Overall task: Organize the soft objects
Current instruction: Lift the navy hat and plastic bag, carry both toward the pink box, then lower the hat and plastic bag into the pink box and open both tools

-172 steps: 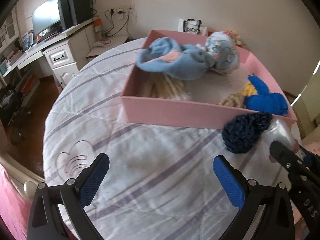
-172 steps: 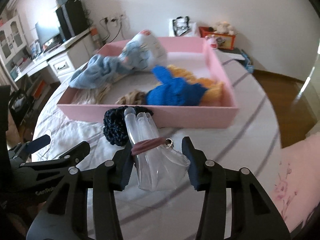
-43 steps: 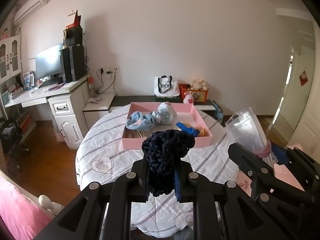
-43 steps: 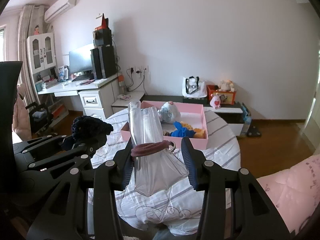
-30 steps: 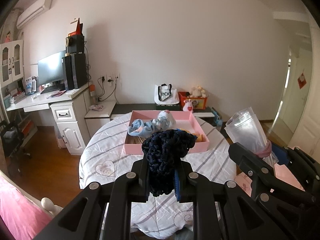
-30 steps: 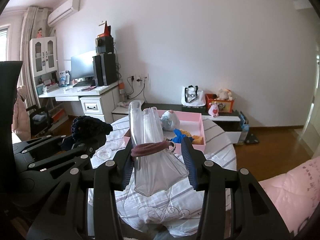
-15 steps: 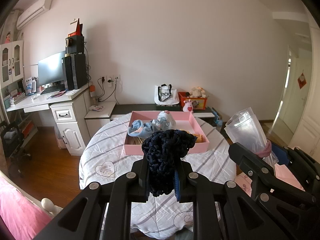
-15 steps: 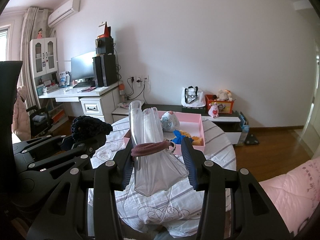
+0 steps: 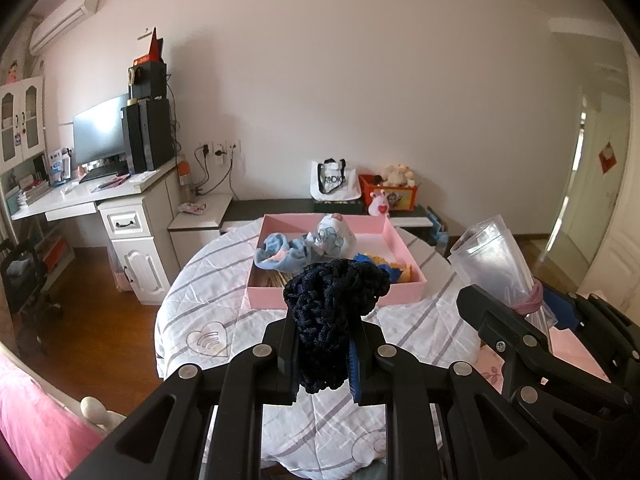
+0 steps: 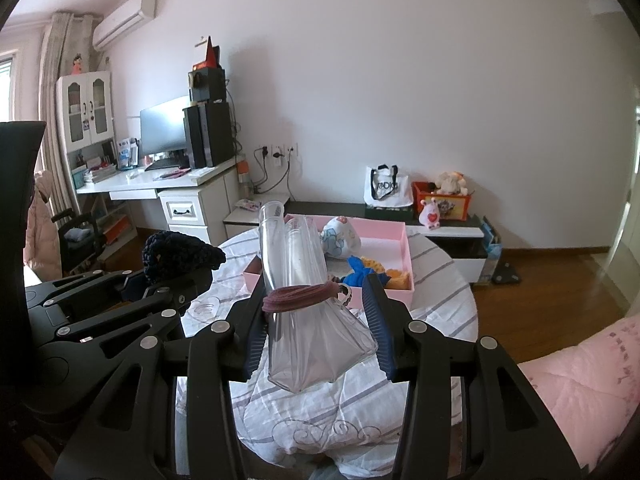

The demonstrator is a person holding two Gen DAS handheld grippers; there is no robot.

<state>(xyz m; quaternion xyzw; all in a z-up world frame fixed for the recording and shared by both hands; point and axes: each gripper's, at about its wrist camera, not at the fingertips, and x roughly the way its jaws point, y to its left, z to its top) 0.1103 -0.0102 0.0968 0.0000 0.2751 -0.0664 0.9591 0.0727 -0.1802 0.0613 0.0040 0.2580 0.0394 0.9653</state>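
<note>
Navy crocheted scrunchie (image 9: 334, 312), bunched, chunky

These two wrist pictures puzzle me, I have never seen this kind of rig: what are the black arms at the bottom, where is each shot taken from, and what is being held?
No robot here: a person holds a hand tool with two fingers in each hand, and a wide-angle camera on each tool looks forward along them. In the left view, the left gripper is shut on a dark knitted piece. In the right view, the right gripper is shut on a clear plastic bag cinched with a hair tie. Beyond lies a round table under a striped cloth, bearing a pink tray of soft toys and socks.
</note>
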